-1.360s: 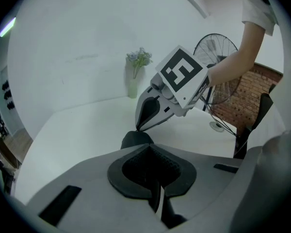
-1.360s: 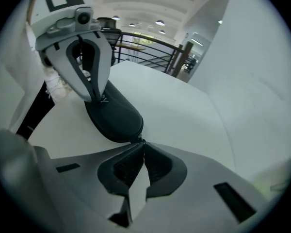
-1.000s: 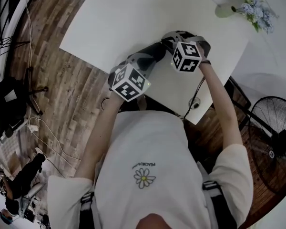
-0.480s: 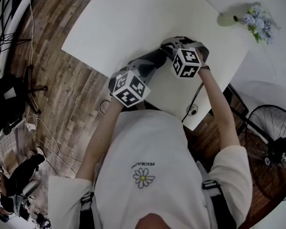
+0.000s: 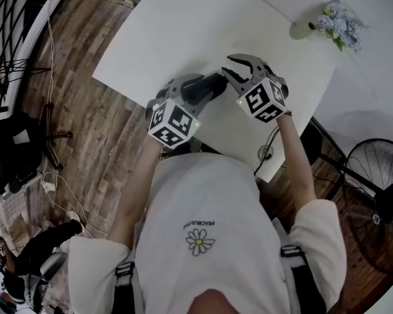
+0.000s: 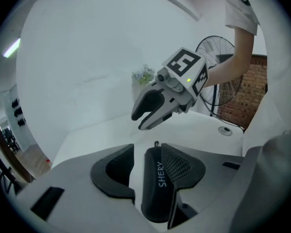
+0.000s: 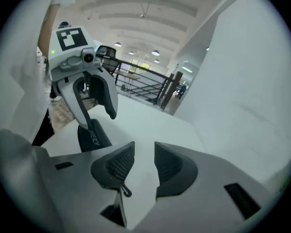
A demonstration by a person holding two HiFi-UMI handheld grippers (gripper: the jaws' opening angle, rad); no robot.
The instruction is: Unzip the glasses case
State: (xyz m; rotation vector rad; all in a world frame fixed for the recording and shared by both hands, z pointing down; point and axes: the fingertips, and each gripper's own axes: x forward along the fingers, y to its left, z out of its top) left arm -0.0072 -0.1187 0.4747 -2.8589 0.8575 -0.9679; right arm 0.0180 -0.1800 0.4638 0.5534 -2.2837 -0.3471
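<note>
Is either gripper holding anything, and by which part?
Nothing is clamped; both grippers have just been opening. The left gripper has the glasses case loose between its jaws, leaning on one; the right gripper is empty.

A studio-like indoor work hall: brown wood-plank floor with loose cables left of the left tongs, black pedestal fan right of the right tongs, black metal railing and ceiling lights beyond.

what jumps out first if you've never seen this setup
Two hand-held tools with marker cubes hover close together over the near edge of the white table. The left tool has just been opening its jaws with a dark glasses case between them; the right tool likewise, with nothing between. A vase of flowers stands at the far right corner.
</note>
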